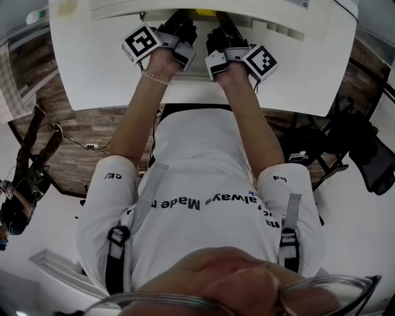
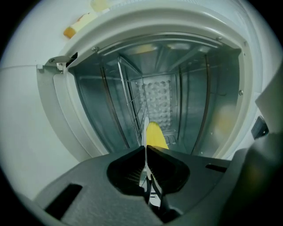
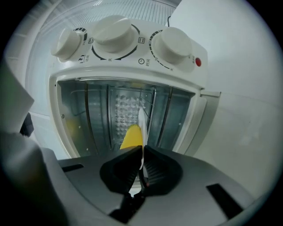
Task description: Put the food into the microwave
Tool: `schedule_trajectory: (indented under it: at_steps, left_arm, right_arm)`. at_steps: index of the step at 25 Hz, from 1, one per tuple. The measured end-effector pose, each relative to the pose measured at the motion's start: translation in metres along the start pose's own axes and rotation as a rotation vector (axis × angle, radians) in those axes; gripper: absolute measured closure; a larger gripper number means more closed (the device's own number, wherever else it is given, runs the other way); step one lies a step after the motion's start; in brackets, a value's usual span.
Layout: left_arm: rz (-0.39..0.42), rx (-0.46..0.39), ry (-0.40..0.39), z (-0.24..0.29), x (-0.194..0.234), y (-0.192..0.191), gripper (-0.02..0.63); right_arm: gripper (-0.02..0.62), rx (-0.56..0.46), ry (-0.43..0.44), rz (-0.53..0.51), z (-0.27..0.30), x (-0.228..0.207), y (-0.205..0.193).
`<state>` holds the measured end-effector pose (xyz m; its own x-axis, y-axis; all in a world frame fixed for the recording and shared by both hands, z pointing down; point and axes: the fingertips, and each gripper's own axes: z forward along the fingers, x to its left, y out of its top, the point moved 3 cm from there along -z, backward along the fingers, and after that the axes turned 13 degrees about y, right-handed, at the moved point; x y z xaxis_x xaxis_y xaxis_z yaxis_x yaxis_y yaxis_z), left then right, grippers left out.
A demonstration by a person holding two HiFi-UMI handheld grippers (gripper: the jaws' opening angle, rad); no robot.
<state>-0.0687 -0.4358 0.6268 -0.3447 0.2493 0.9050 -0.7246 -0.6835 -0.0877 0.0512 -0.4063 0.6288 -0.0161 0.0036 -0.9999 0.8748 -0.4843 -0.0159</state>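
Left hand-held gripper (image 2: 146, 148), nearest the lens in its own view, has its dark jaws pinched together on the thin edge of a white plate (image 2: 145, 127), seen edge-on; right hand-held gripper (image 3: 142, 148) is clamped the same way on the plate's other side (image 3: 141, 120); in the head view the two sit side by side just in front of the microwave (image 1: 185, 7), left (image 1: 183, 31) and right (image 1: 220, 34), over the white surface (image 1: 92, 74). On the plate lies one piece of yellow food (image 2: 154, 136) (image 3: 131, 137), held at the open mouth of the microwave (image 2: 146, 31); how far inside it is cannot be told. Beyond it the bare metal cavity holds a wire rack (image 2: 127, 95) against its side wall; the back wall is perforated. Above the opening, the front panel (image 3: 132, 66) carries three white knobs (image 3: 114, 31) and a red lamp (image 3: 197, 62).
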Motion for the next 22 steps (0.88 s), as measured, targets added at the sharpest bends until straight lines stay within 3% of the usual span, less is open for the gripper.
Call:
schedule_trajectory:
  at_steps: [5, 22]
  left_arm:
    - [0.021, -0.014, -0.006, -0.003, -0.007, 0.002, 0.588]
    - [0.028, -0.032, 0.038, 0.009, -0.006, 0.017, 0.588]
  right_arm:
    - [0.575, -0.024, 0.008, 0.034, -0.002, 0.003, -0.004]
    - [0.577, -0.042, 0.018, 0.011, 0.038, 0.001, 0.016]
